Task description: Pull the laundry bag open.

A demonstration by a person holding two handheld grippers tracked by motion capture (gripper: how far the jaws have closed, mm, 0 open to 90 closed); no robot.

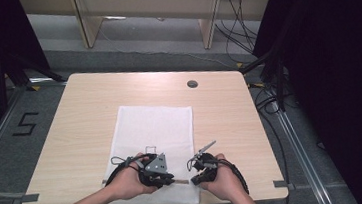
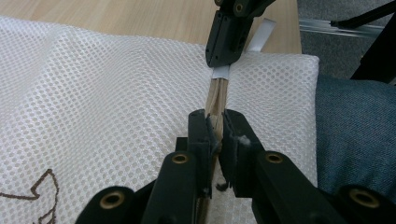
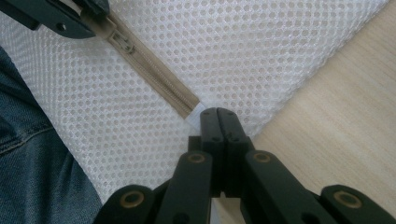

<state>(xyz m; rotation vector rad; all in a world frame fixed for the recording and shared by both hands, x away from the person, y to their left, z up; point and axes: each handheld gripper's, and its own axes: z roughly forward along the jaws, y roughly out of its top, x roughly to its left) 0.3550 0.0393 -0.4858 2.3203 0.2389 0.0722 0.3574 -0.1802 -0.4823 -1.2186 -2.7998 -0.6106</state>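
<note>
While the mesh bag (image 1: 154, 129) lies flat near the table's (image 1: 71, 127) front edge, both grippers pinch its beige zipper (image 3: 154, 79): left gripper (image 2: 215, 126) clamped on the zipper tape, right gripper (image 3: 218, 114) squeezed on its white end tab (image 3: 196, 112).

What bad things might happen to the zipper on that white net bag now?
The left gripper pinches the tan zipper tightly, so a hard pull might snag the thin mesh bag. The right gripper grips only the small white end tab, which could slip free. The bag's near edge overhangs the table, so tugging might drag it off.
</note>
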